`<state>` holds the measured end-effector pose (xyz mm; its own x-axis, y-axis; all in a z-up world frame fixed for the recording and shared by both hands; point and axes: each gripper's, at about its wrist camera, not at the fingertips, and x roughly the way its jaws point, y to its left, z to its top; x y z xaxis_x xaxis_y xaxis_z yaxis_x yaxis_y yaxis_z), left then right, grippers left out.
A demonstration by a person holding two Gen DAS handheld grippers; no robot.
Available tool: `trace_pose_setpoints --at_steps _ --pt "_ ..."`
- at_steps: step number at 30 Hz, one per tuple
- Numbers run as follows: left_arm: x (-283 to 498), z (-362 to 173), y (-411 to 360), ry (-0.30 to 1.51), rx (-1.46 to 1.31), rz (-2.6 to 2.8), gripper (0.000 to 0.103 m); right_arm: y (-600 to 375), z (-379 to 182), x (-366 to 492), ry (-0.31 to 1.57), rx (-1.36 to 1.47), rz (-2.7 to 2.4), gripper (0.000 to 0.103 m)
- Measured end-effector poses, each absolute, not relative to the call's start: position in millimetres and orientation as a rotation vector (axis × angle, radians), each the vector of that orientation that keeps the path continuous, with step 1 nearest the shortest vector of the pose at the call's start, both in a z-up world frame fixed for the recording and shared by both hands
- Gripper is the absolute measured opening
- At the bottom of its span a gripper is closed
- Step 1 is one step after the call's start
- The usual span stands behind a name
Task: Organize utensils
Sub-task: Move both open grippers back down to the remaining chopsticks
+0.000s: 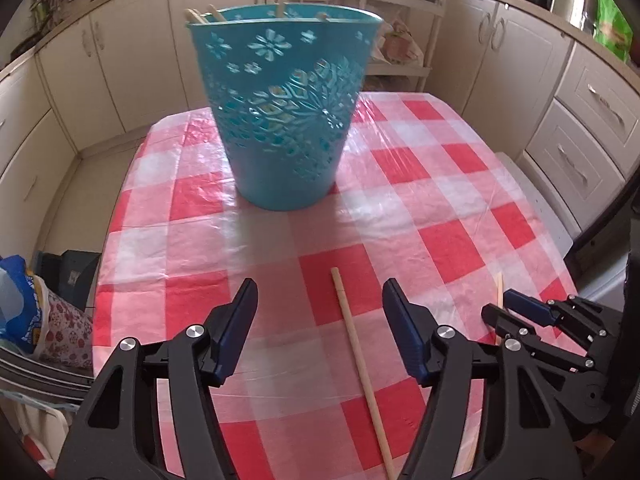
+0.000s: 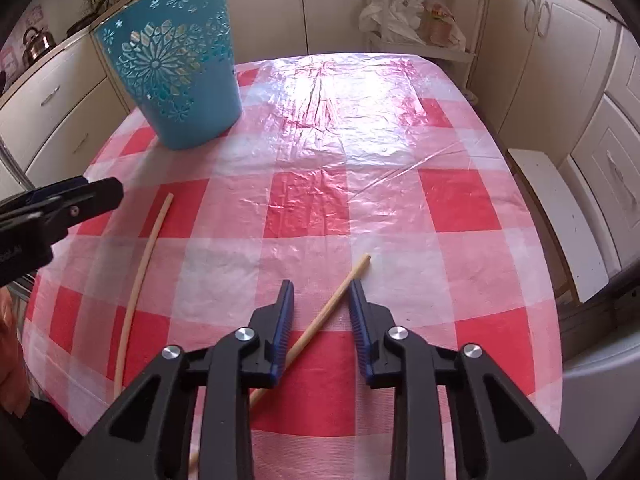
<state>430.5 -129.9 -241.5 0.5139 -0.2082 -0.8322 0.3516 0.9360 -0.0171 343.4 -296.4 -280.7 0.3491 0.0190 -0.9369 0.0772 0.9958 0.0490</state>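
A teal cut-out bucket point(image 1: 286, 108) stands on the checked table point(image 1: 440, 216); wooden stick ends point(image 1: 200, 15) poke above its rim. It also shows in the right wrist view point(image 2: 180, 64). My left gripper point(image 1: 320, 300) is open over a wooden chopstick point(image 1: 360, 360) lying between its fingers. My right gripper point(image 2: 320, 300) is open, its fingers astride a second chopstick point(image 2: 320, 320). The first chopstick point(image 2: 140, 280) lies to the left in the right wrist view. The right gripper point(image 1: 496, 312) shows in the left wrist view. The left gripper's fingertips point(image 2: 96, 194) show in the right wrist view.
Cream kitchen cabinets point(image 1: 120, 60) surround the table. A white shelf rack point(image 2: 420, 12) with bags stands behind it. A white bench point(image 2: 560, 220) is at the right. Bags point(image 1: 24, 320) lie at the left edge.
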Motion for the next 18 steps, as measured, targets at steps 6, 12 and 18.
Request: trace_pose_setpoints --at_steps 6,12,18 --pt "427.1 -267.9 -147.1 1.009 0.228 -0.293 0.06 -279.2 -286.5 362.2 1.188 -0.016 0.128 0.011" --pt "433.2 -278.5 -139.8 1.044 0.228 -0.262 0.06 -284.4 -288.5 371.0 1.237 0.061 0.158 0.011" --pt "430.6 -282.9 -151.8 1.025 0.251 -0.31 0.032 -285.7 -287.0 365.7 1.22 0.064 0.148 0.01"
